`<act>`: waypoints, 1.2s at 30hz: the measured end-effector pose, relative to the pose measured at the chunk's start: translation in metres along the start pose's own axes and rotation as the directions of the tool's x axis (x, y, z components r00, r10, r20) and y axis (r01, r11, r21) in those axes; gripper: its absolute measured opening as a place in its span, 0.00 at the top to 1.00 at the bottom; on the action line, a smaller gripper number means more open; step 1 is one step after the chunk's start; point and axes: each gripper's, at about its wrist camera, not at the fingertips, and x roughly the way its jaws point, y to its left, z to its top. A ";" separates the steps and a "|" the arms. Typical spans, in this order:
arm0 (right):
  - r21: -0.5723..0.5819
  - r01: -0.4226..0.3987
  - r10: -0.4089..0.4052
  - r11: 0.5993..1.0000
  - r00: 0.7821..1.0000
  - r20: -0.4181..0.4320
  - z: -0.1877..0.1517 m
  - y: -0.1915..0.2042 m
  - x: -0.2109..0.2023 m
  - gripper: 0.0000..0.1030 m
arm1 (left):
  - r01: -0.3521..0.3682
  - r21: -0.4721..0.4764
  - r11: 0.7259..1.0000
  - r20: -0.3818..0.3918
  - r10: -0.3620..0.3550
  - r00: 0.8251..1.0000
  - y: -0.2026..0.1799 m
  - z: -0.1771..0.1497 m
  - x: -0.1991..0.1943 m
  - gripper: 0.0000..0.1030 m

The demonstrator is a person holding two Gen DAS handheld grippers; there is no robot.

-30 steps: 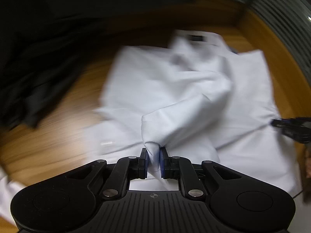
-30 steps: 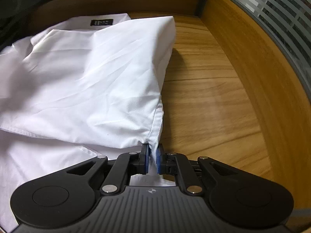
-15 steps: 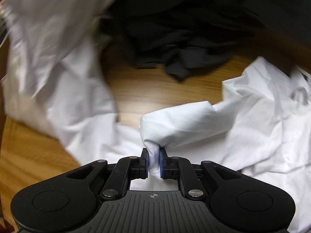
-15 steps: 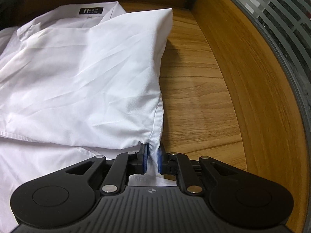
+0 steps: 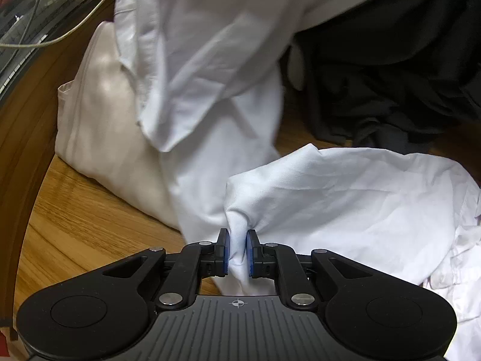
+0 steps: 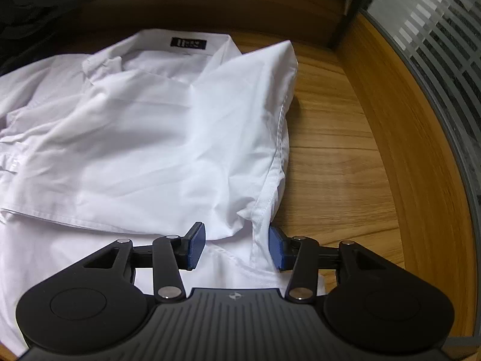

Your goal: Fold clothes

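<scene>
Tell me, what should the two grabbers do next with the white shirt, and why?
Probably the left gripper should lay its pinched fold across the white shirt and let go. It is shut on bunched cloth, while the right gripper is open, with the hem lying loose between its fingers on the wooden table.

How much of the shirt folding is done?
About halfway, it seems. Done: the white shirt's right side is folded over and lies flat, and the right claw is open, holding nothing. In hand: the left claw pinches a bunch of white cloth. Left: laying that side flat, plus the black clothes and a cream garment waiting.
</scene>
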 end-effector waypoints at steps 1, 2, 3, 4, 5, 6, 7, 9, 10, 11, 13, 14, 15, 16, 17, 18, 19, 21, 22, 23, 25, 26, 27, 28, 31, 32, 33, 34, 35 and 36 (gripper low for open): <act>0.005 -0.005 0.005 1.000 1.000 0.005 0.001 0.005 -0.004 0.50 | 0.002 -0.002 1.000 -0.002 -0.002 1.000 0.004 0.001 0.004 0.86; 0.010 -0.010 0.010 1.000 1.000 0.010 0.003 0.009 -0.009 0.49 | -0.001 -0.006 1.000 0.000 0.001 1.000 0.010 0.003 0.004 0.86; 0.015 -0.015 0.015 1.000 1.000 0.015 0.004 0.014 -0.013 0.48 | -0.004 -0.009 1.000 0.003 0.004 1.000 0.016 0.004 0.004 0.86; 0.020 -0.021 0.020 1.000 1.000 0.020 0.005 0.018 -0.018 0.48 | -0.008 -0.013 1.000 0.005 0.008 1.000 0.022 0.006 0.005 0.86; 0.026 -0.026 0.025 0.999 0.999 0.025 0.006 0.023 -0.022 0.47 | -0.016 -0.021 1.000 0.008 0.016 1.000 0.027 0.008 0.007 0.85; 0.031 -0.031 0.030 0.999 0.999 0.031 0.008 0.027 -0.026 0.45 | -0.030 -0.029 0.999 0.008 0.030 1.000 0.033 0.010 0.012 0.85; 0.028 -0.041 0.040 0.999 0.999 0.036 0.009 0.034 -0.030 0.43 | -0.046 -0.036 0.998 0.008 0.046 0.999 0.037 0.011 0.016 0.84; 0.011 -0.073 0.072 0.997 0.996 0.043 0.014 0.049 -0.033 0.41 | -0.089 -0.033 0.995 0.010 0.089 0.996 0.044 0.013 0.018 0.83; -0.003 -0.094 0.094 0.996 0.995 0.042 0.016 0.059 -0.033 0.41 | -0.095 -0.021 0.995 0.019 0.095 0.995 0.045 0.014 0.016 0.79; -0.016 -0.115 0.116 0.993 0.992 0.041 0.019 0.068 -0.033 0.40 | -0.090 -0.007 0.996 0.026 0.090 0.996 0.046 0.015 0.012 0.69; -0.046 -0.160 0.162 0.986 0.986 0.038 0.023 0.088 -0.033 0.37 | -0.045 0.007 0.999 0.044 0.045 0.998 0.048 0.015 0.005 0.47; -0.064 -0.186 0.188 0.981 0.981 0.037 0.024 0.101 -0.033 0.36 | -0.014 0.015 1.000 0.054 0.013 0.998 0.048 0.014 0.000 0.40; -0.081 -0.211 0.215 0.974 0.976 0.034 0.025 0.113 -0.033 0.36 | 0.018 0.029 0.999 0.062 -0.019 0.998 0.046 0.013 -0.005 0.39; -0.104 -0.238 0.242 0.966 0.970 0.029 0.027 0.127 -0.032 0.33 | 0.043 0.045 0.998 0.064 -0.046 0.997 0.044 0.013 -0.009 0.37; -0.128 -0.256 0.261 0.958 0.965 0.025 0.027 0.141 -0.033 0.28 | 0.066 0.059 0.996 0.060 -0.069 0.996 0.040 0.012 -0.012 0.33; -0.152 -0.272 0.278 0.950 0.960 0.019 0.028 0.156 -0.033 0.26 | 0.088 0.073 0.993 0.056 -0.092 0.994 0.036 0.011 -0.015 0.32; -0.177 -0.291 0.298 0.940 0.955 0.009 0.029 0.171 -0.032 0.24 | 0.109 0.085 0.990 0.052 -0.113 0.992 0.032 0.009 -0.018 0.29; -0.230 -0.333 0.339 0.914 0.941 -0.015 0.029 0.200 -0.030 0.19 | 0.147 0.102 0.984 0.039 -0.152 0.988 0.020 0.004 -0.022 0.27; -0.257 -0.349 0.355 0.901 0.935 -0.025 0.029 0.215 -0.028 0.17 | 0.170 0.109 0.980 0.028 -0.173 0.984 0.014 0.003 -0.022 0.27; -0.281 -0.363 0.368 0.889 0.929 -0.035 0.029 0.229 -0.026 0.17 | 0.192 0.122 0.974 0.016 -0.196 0.981 0.008 0.000 -0.022 0.26; -0.314 -0.378 0.382 0.871 0.923 -0.051 0.028 0.252 -0.021 0.17 | 0.216 0.153 0.964 0.004 -0.219 0.976 -0.005 -0.006 -0.024 0.26; -0.325 -0.381 0.384 0.865 0.921 -0.058 0.029 0.262 -0.018 0.17 | 0.228 0.170 0.959 -0.004 -0.231 0.973 -0.012 -0.010 -0.024 0.25; -0.333 -0.385 0.386 0.861 0.920 -0.066 0.029 0.272 -0.015 0.17 | 0.239 0.180 0.954 -0.012 -0.240 0.971 -0.018 -0.013 -0.024 0.25; -0.337 -0.388 0.388 0.858 0.919 -0.071 0.029 0.280 -0.012 0.17 | 0.252 0.187 0.949 -0.024 -0.252 0.967 -0.024 -0.017 -0.024 0.24; -0.341 -0.392 0.389 0.855 0.918 -0.080 0.029 0.299 -0.005 0.17 | 0.293 0.223 0.930 -0.061 -0.286 0.956 -0.039 -0.029 -0.021 0.24; -0.343 -0.387 0.385 0.856 0.920 -0.079 0.028 0.304 -0.002 0.17 | 0.302 0.238 0.923 -0.070 -0.294 0.953 -0.045 -0.033 -0.021 0.24; -0.344 -0.385 0.382 0.856 0.921 -0.079 0.027 0.308 0.000 0.18 | 0.311 0.252 0.916 -0.079 -0.301 0.950 -0.050 -0.037 -0.021 0.24; -0.343 -0.382 0.380 0.858 0.922 -0.075 0.026 0.309 0.001 0.24 | 0.323 0.267 0.908 -0.087 -0.311 0.946 -0.055 -0.040 -0.020 0.24; -0.340 -0.378 0.378 0.861 0.923 -0.070 0.025 0.310 0.002 0.36 | 0.333 0.283 0.900 -0.092 -0.320 0.943 -0.060 -0.043 -0.021 0.24; -0.337 -0.374 0.375 0.864 0.925 -0.065 0.023 0.310 0.003 0.38 | 0.343 0.299 0.891 -0.097 -0.329 0.939 -0.066 -0.046 -0.022 0.24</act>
